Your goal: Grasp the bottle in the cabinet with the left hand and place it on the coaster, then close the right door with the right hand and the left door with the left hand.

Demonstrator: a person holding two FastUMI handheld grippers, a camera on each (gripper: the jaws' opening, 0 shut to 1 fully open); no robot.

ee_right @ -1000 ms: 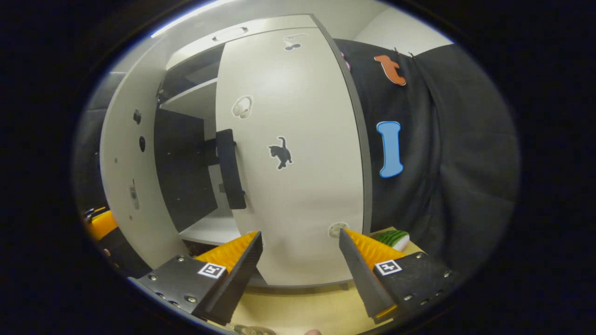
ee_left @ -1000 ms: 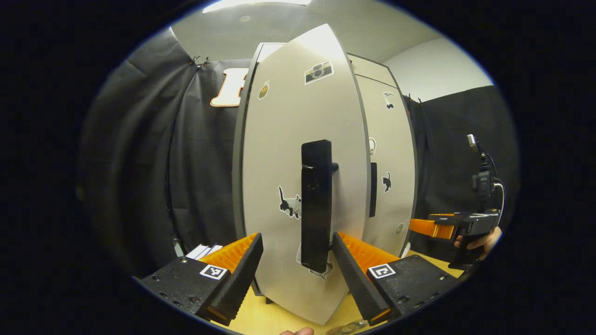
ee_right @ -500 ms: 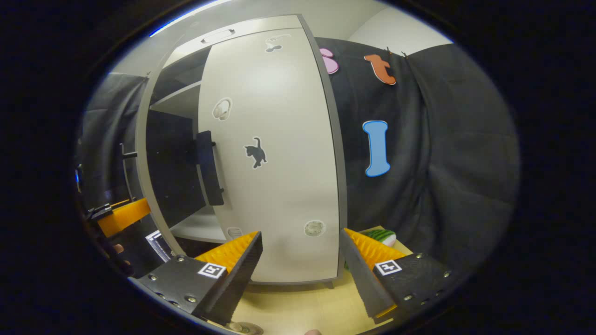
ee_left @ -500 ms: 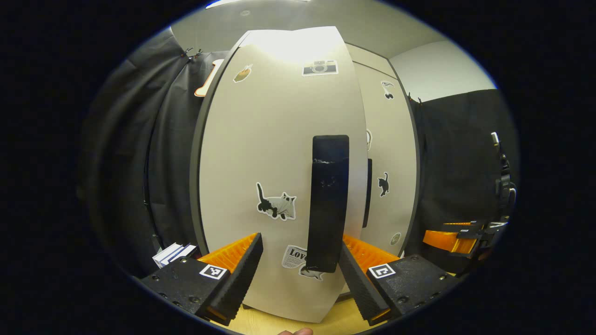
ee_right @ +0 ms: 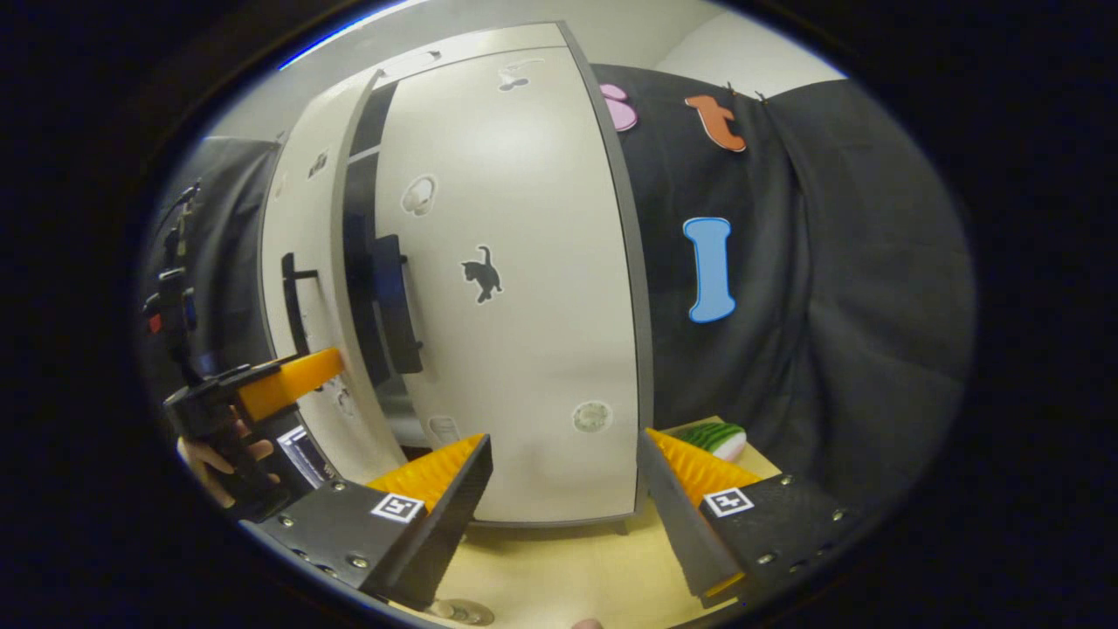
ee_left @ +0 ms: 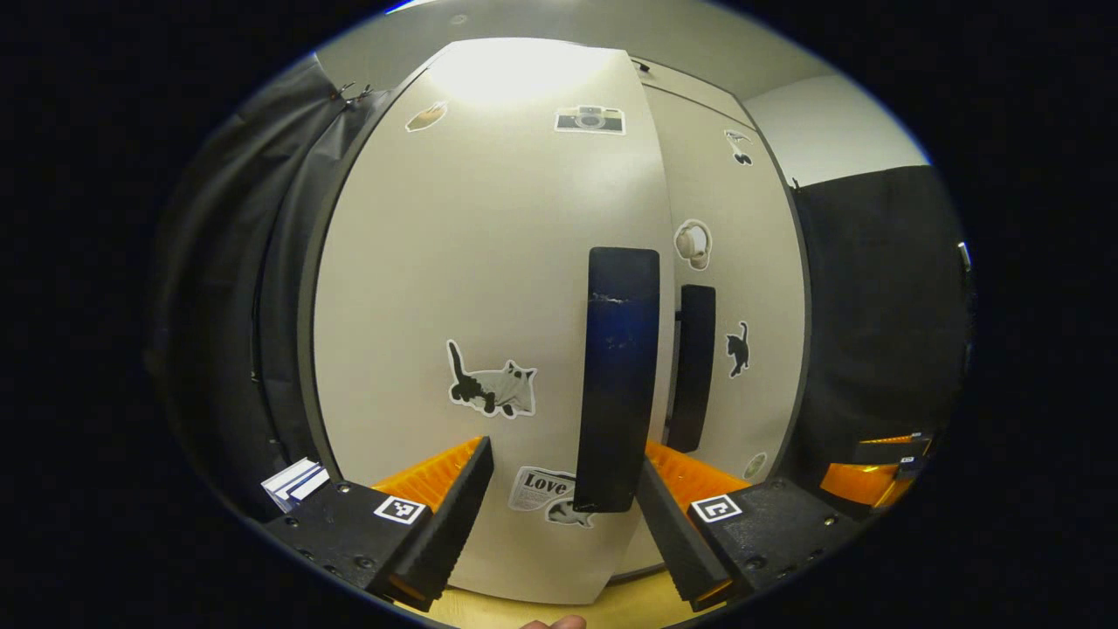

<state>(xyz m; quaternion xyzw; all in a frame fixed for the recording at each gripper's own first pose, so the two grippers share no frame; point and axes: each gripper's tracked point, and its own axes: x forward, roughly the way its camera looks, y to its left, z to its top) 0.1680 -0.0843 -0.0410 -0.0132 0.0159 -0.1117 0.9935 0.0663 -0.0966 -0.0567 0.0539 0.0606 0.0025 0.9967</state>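
The cabinet's left door, pale with cat stickers, faces me in the left gripper view. Its black handle stands between my left gripper's open fingers, close to the right-hand one. The right door lies just behind it. In the right gripper view the right door looks shut, and the left door stands slightly ajar, with a narrow dark gap between them. My right gripper hangs open in front of the right door, holding nothing. A hand holds the left gripper against the left door.
The cabinet stands on a yellow wooden table. A green and white object lies at its right foot. A small white stack sits to the left of the cabinet. A round object peeks in at the bottom edge.
The left door has swung towards the cabinet with my left gripper behind it, and the dark gap has narrowed to a slit. The right gripper has stayed roughly in place.
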